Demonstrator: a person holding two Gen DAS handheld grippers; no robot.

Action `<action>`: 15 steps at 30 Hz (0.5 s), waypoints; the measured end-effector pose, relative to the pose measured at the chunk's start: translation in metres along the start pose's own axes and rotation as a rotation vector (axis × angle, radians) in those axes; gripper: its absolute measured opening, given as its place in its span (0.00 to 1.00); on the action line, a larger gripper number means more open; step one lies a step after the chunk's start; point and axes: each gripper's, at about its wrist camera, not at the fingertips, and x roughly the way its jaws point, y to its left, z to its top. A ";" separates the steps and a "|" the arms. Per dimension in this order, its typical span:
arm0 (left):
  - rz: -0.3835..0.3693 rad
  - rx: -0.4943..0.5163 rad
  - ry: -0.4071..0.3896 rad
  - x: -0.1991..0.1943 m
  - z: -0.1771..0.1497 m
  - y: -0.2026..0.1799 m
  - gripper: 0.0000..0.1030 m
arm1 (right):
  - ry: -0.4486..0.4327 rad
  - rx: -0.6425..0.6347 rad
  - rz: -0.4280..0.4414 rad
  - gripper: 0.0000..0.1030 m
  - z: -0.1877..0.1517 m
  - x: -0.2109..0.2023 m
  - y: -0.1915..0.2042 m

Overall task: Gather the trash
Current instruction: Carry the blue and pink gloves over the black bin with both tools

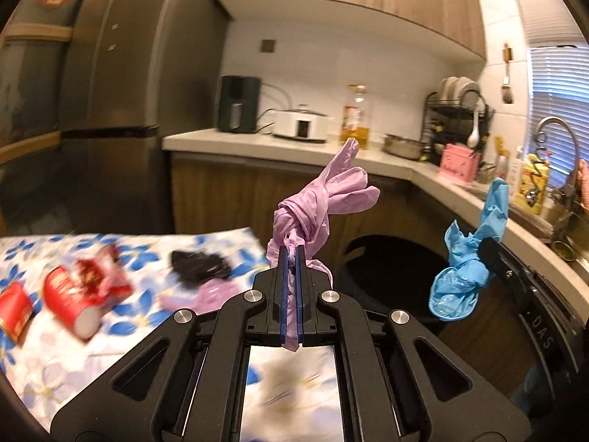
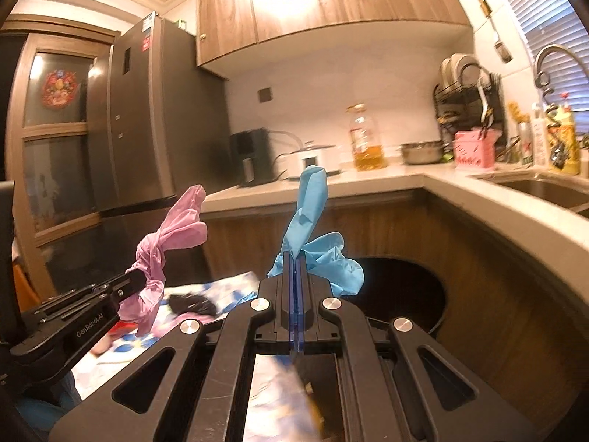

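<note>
Fingers (image 1: 299, 269) tight on pink glove (image 1: 324, 191), blue glove (image 2: 313, 228)

A tall grey fridge (image 2: 147, 118) stands left of the desk (image 2: 423, 180), under wood cabinets (image 2: 313, 3). On the desk sit a dark appliance (image 1: 238, 105), a white cooker (image 1: 302, 125), an oil bottle (image 2: 366, 140) and a metal pan (image 2: 421, 153). A dish rack (image 2: 465, 92) holds plates, with a pink box (image 2: 471, 151) in front. A curved tap (image 2: 548, 62) rises over the sink (image 2: 545, 184) by the blinds (image 2: 552, 7). A spatula (image 1: 507, 77) hangs on the wall
</note>
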 end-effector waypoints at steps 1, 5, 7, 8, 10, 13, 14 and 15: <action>-0.016 0.009 -0.003 0.004 0.003 -0.008 0.02 | -0.007 -0.001 -0.014 0.02 0.003 0.001 -0.005; -0.059 0.034 -0.010 0.021 0.009 -0.032 0.02 | -0.028 -0.006 -0.067 0.02 0.012 0.007 -0.024; -0.083 0.044 -0.011 0.031 0.012 -0.044 0.02 | -0.033 -0.001 -0.085 0.02 0.015 0.011 -0.033; -0.086 0.045 -0.010 0.035 0.013 -0.046 0.02 | -0.035 0.004 -0.094 0.02 0.017 0.013 -0.039; -0.102 0.043 -0.005 0.045 0.014 -0.053 0.02 | -0.040 0.006 -0.109 0.02 0.020 0.017 -0.046; -0.118 0.053 -0.002 0.056 0.014 -0.063 0.02 | -0.041 0.010 -0.121 0.02 0.022 0.022 -0.056; -0.123 0.056 0.001 0.061 0.014 -0.065 0.02 | -0.043 0.008 -0.127 0.02 0.023 0.025 -0.059; -0.133 0.055 0.005 0.065 0.014 -0.068 0.02 | -0.045 0.008 -0.131 0.02 0.023 0.026 -0.061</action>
